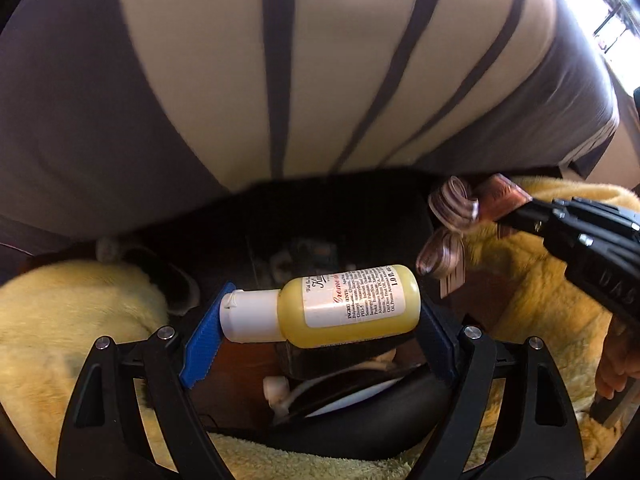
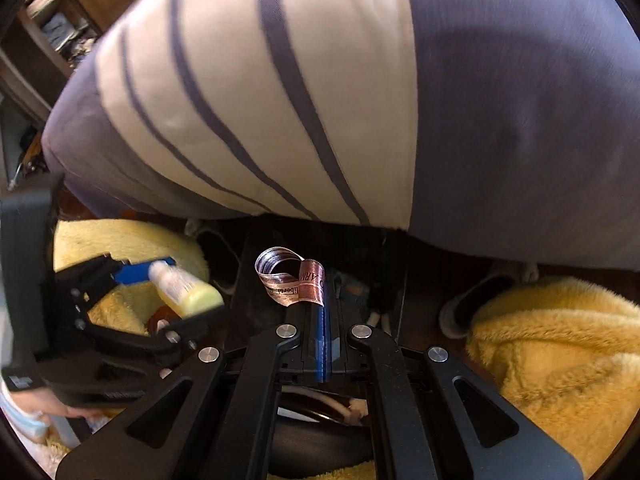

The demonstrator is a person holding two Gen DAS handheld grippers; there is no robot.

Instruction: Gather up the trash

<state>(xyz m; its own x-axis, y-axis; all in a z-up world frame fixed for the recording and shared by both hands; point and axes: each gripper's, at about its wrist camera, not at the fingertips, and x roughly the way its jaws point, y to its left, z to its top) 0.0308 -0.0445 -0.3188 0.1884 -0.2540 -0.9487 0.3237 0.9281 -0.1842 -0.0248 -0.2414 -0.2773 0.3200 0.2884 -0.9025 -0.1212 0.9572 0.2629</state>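
A small yellow lotion bottle with a white cap lies crosswise between the blue pads of my left gripper, which grips it by cap end and base. The same bottle shows at the left of the right wrist view. My right gripper is shut on a curled strip of shiny copper-and-silver ribbon. In the left wrist view that ribbon hangs from the black fingers at the right. Both grippers point steeply down over a dark gap under the bed.
A bed with a grey and cream striped cover fills the top of both views. Yellow fluffy rugs lie left and right on the floor. A slipper sits by the bed's edge. A dark round container lies right below the grippers.
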